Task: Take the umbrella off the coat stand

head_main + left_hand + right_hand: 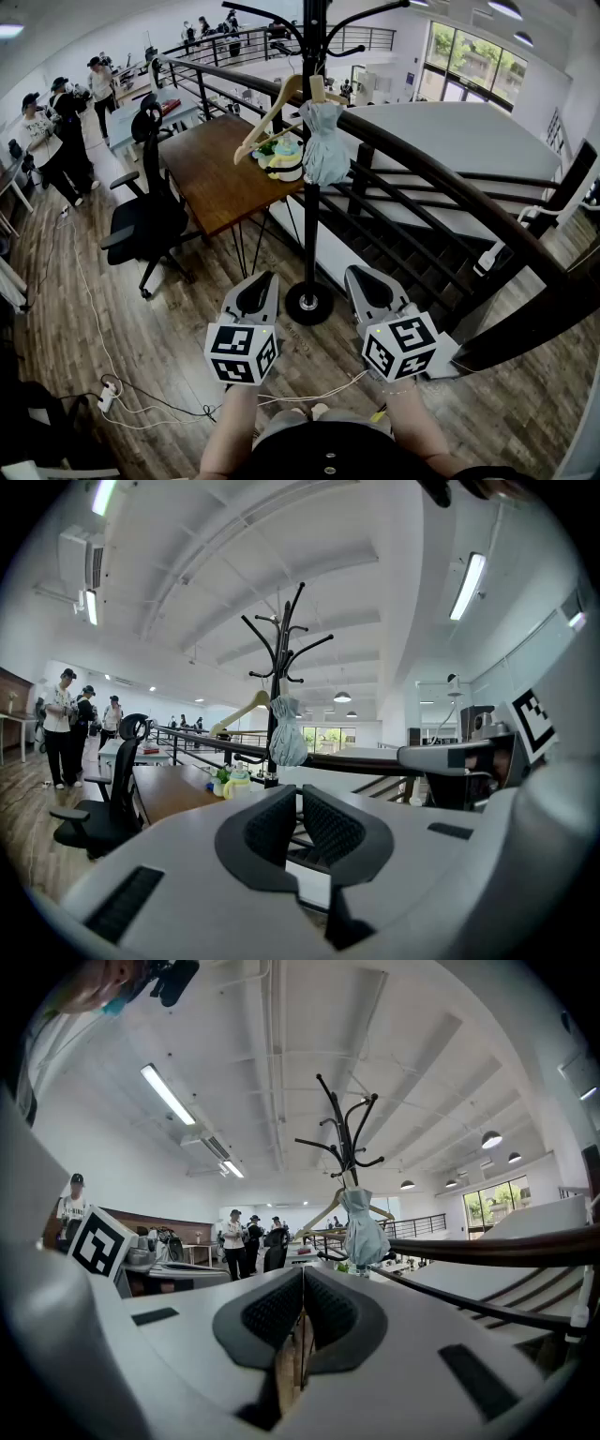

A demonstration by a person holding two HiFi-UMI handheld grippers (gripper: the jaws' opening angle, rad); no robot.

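Observation:
A black coat stand [310, 216] rises from a round base on the wooden floor straight ahead of me. A folded pale blue umbrella [325, 145] hangs from it next to a wooden hanger [270, 120]. My left gripper [259, 281] and right gripper [362, 276] are held low, side by side, well short of the stand, both shut and empty. In the left gripper view the umbrella [287, 743] hangs on the stand [277, 658] far beyond the shut gripper [300, 794]. The right gripper view shows the umbrella [364, 1233] past the shut gripper [303, 1274].
A brown table [211, 183] with a baby bottle and toys [284, 157] stands just left of the stand, with a black office chair [150, 217] beside it. A dark stair railing [441, 183] runs behind and right. Cables [141, 403] lie on the floor; people [56, 141] stand far left.

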